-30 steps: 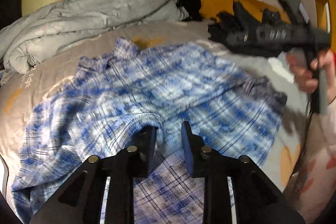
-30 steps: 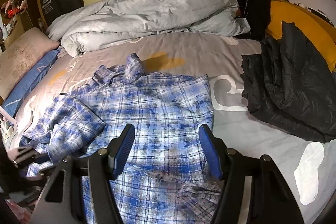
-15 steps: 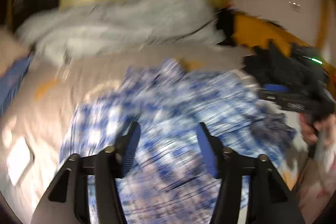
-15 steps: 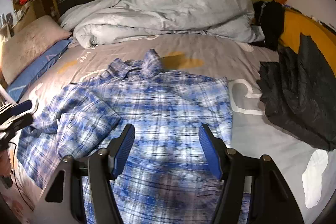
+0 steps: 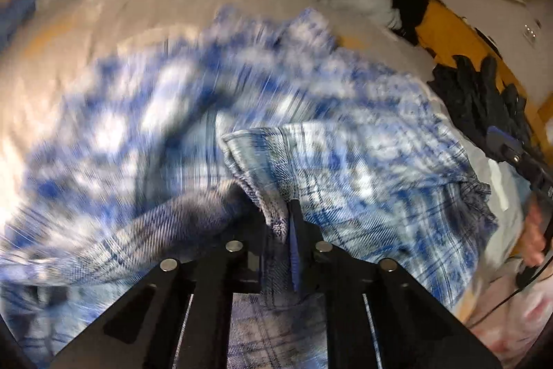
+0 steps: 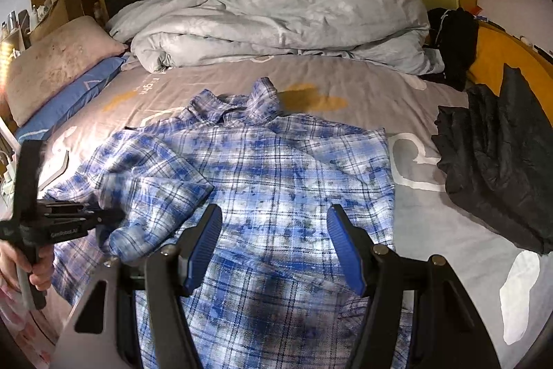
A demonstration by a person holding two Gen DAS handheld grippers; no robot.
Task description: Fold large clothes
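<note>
A blue and white plaid shirt [image 6: 276, 168] lies spread on the grey bed sheet [image 6: 345, 82], collar toward the headboard, left sleeve folded in over the body. My left gripper [image 5: 280, 220] is shut on a fold of the plaid shirt [image 5: 363, 168] at its left edge; it also shows at the left of the right wrist view [image 6: 103, 217]. The left wrist view is blurred by motion. My right gripper [image 6: 274, 248] is open and empty above the shirt's lower part. Its blue pads [image 6: 204, 244] stand wide apart.
A rumpled grey duvet [image 6: 276, 19] lies heaped at the headboard. A black jacket [image 6: 497, 161] lies on the bed's right side. Pillows [image 6: 58, 68] sit at the far left. An orange bed frame [image 6: 497, 54] runs along the right.
My left gripper opened, then shut on the shirt's left edge and is moving with it. My right gripper stayed open and drew back slightly over the shirt.
</note>
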